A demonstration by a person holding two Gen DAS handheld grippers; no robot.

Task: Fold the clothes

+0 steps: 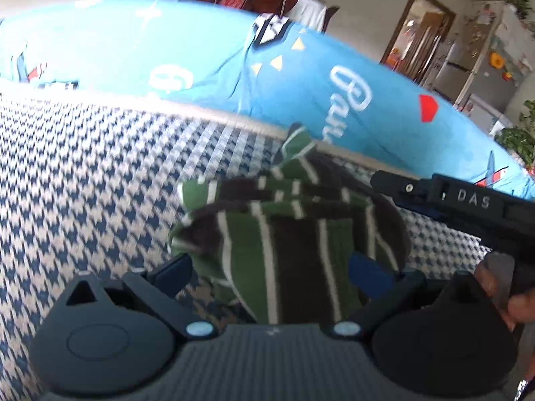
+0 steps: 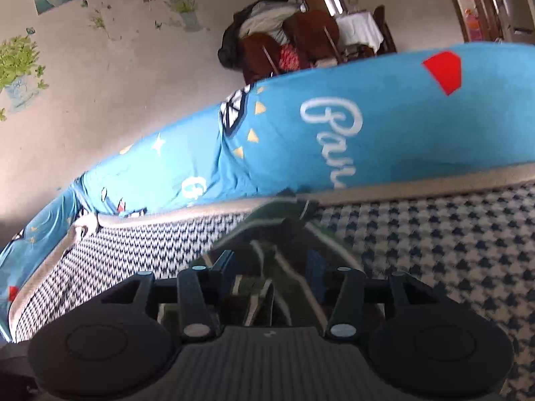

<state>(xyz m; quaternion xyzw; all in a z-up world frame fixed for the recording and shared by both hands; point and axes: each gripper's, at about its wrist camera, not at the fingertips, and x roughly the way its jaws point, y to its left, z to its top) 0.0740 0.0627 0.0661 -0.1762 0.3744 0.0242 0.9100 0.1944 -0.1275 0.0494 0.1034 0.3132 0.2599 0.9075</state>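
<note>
A green and black striped garment point(image 1: 287, 230) with thin white lines sits bunched up on the blue-and-white houndstooth bed cover point(image 1: 83, 173). My left gripper point(image 1: 271, 267) is open, its fingers spread wide on either side of the bunched cloth. My right gripper point(image 1: 434, 193) comes in from the right at the garment's edge. In the right wrist view the right gripper point(image 2: 271, 265) has its fingers drawn in around a blurred fold of the striped garment point(image 2: 264, 277), which runs between them.
A blue quilt point(image 1: 207, 53) with white lettering and a red patch lies along the far side of the bed. Brown chairs point(image 2: 291, 43) piled with clothes stand beyond it. A doorway point(image 1: 418, 30) and a fridge point(image 1: 481, 63) are at the right. A hand point(image 1: 501, 287) shows at the right edge.
</note>
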